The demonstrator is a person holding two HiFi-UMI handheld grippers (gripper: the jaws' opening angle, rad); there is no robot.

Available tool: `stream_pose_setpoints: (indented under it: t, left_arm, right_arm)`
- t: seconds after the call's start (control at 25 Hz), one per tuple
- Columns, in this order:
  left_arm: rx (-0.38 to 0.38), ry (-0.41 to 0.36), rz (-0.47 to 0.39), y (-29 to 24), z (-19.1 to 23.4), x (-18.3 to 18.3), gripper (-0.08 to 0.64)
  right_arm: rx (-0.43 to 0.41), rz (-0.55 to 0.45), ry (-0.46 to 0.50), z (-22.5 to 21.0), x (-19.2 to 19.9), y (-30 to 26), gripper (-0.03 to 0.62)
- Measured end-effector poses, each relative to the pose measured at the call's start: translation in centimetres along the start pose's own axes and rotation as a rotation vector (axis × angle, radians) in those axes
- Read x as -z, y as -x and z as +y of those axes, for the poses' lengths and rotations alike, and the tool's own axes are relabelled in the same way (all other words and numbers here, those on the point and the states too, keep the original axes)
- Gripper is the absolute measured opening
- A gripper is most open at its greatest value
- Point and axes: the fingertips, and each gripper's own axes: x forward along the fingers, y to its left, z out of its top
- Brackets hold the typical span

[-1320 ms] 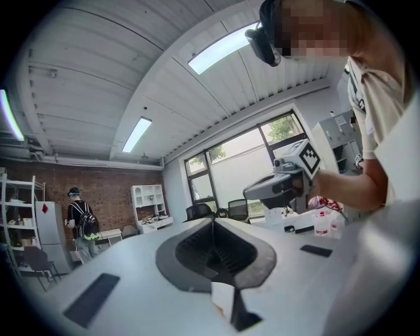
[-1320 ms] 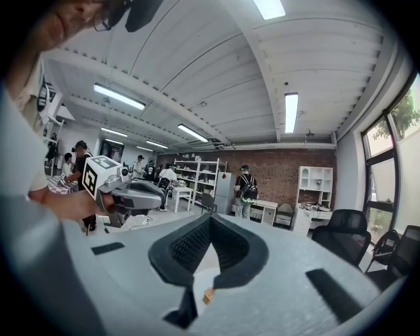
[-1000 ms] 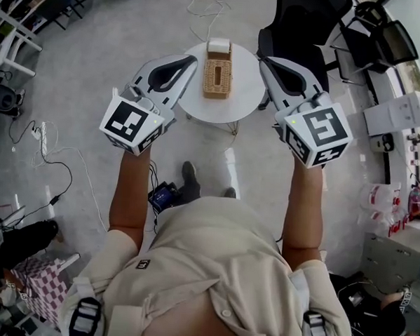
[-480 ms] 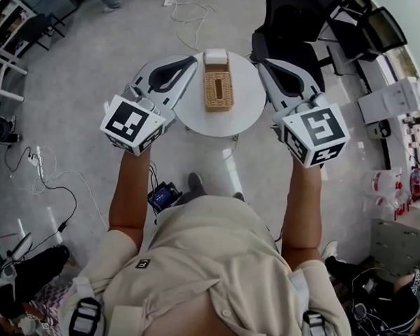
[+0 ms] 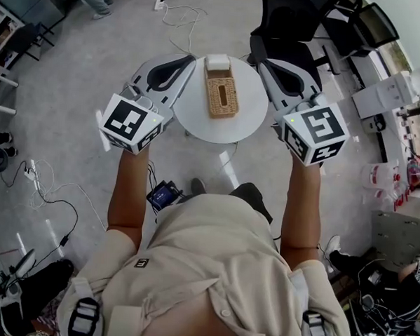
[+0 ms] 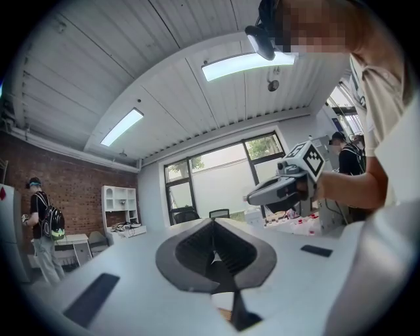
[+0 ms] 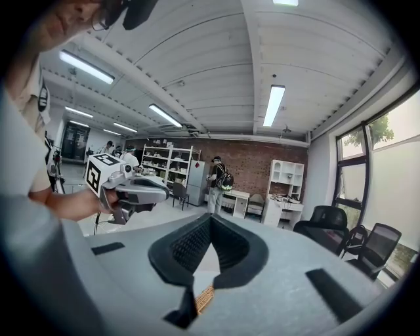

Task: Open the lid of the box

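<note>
The person wears a beige short-sleeved shirt (image 5: pixel 212 269) with a button at the front and a small black tag (image 5: pixel 142 263) on the chest. Grey straps (image 5: pixel 83 317) with black buckles lie over both shoulders. A dark trouser leg (image 5: pixel 254 196) and a dark shoe (image 5: pixel 197 186) show beyond the shirt. The left claw (image 5: pixel 190 59) and right claw (image 5: pixel 264 63) have pale grey shells. Each has a black-rimmed teardrop opening lined with ribbed black pads (image 7: pixel 190 246), and flat black patches (image 7: pixel 333 285) on the shell. Behind each sits a white cube (image 5: pixel 131 123) with black square markers and a small green light.
</note>
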Motion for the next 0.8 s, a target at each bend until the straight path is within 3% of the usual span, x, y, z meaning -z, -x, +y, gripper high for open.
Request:
stream_pose_setpoints:
  t: [0.24,0.56,0.8]
  left_arm:
    - [-0.011,0.008,0.013,-0.8,1.1,1.4,0.011]
    - [-0.132,0.005,0.035,-0.5,4.4,1.8,0.011]
    - [-0.168,0.003,0.023,-1.8,6.2,2.9,0.011]
  right_arm:
    - [-0.023,0.007,-0.008,-1.2,0.9,-2.3,-0.008]
    - [-0.144,-0.023,0.025,-1.8,-0.1,-6.8,-0.008]
    - [-0.193,-0.028,0.047,-3.3,-0.8,-9.1,-0.008]
